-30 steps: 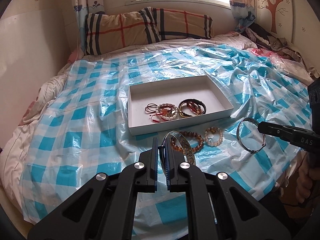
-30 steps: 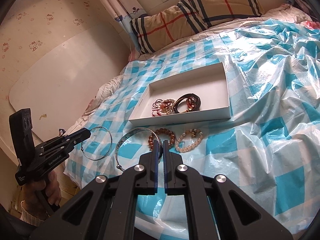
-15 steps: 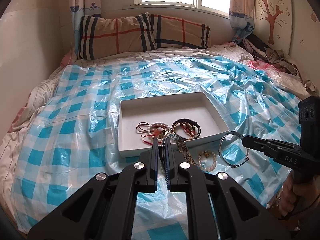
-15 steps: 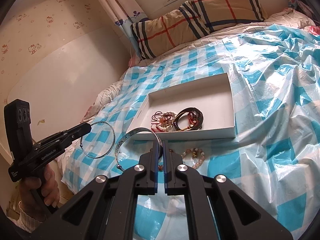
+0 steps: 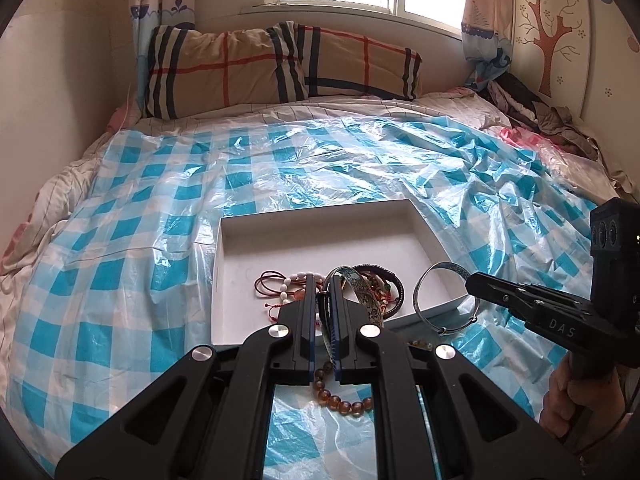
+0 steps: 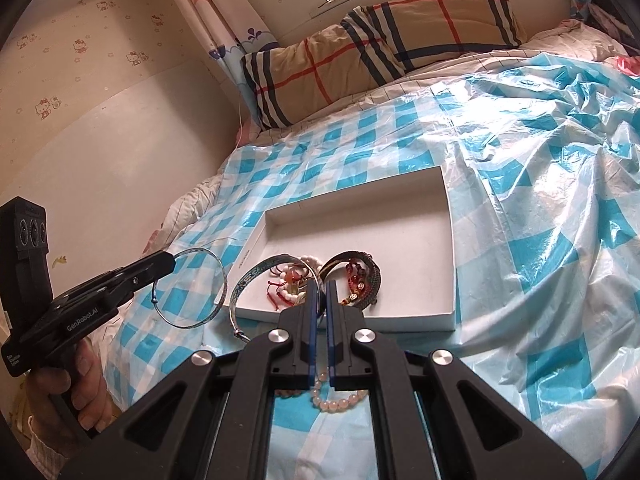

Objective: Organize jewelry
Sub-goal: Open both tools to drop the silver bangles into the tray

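Bangles ride in both grippers, and over the last second both have travelled from the near edge of the bed to the white box. The left gripper is clamped on a wide patterned bangle, now over the box's near part above the bracelets already inside. The right gripper pinches a thin silver bangle over the box's near right corner. Two beaded bracelets lie on the checked plastic sheet outside the box. Release looks like the next step.

Bangle in left gripper
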Demonstrator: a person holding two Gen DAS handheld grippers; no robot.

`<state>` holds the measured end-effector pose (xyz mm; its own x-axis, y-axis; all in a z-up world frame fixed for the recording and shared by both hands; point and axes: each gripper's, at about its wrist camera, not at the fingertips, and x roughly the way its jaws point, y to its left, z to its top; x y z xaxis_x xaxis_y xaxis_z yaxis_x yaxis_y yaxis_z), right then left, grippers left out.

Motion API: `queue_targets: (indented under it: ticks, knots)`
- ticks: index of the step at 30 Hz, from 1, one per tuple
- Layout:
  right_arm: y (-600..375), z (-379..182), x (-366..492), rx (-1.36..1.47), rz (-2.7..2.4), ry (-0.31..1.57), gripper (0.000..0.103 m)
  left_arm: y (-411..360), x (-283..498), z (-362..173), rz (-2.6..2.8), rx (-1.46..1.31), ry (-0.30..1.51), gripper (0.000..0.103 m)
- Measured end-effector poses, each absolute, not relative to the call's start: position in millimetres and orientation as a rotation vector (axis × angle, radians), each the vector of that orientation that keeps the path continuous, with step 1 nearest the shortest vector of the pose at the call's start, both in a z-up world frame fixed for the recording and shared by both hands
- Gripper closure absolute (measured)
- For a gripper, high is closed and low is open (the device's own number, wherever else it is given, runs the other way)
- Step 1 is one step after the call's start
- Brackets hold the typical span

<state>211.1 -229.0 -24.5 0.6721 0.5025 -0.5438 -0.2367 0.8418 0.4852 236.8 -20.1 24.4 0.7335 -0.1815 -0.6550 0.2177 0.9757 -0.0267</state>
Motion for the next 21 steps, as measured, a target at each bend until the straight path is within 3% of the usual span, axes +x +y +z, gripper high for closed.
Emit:
queue_targets:
  ticks: [15, 18, 21]
  knots:
    - [-213.6, -46.9, 256.2, 0.352, 0.392, 0.741, 0.097, -24.9, 285.5, -8.6, -0.194, 0.037, 0.733, 0.097]
    - [-215.4, -56.5, 262.6, 0.357, 0.36, 0.778, 0.067, -18.8, 296.7, -24.2, -0.153, 0.017, 0.779, 0.097]
    - [-218.7, -50.3, 250.4, 0.332, 0.359, 0.759, 0.067, -11.4, 287.2, -23.0, -0.137, 0.012, 0.766, 0.097]
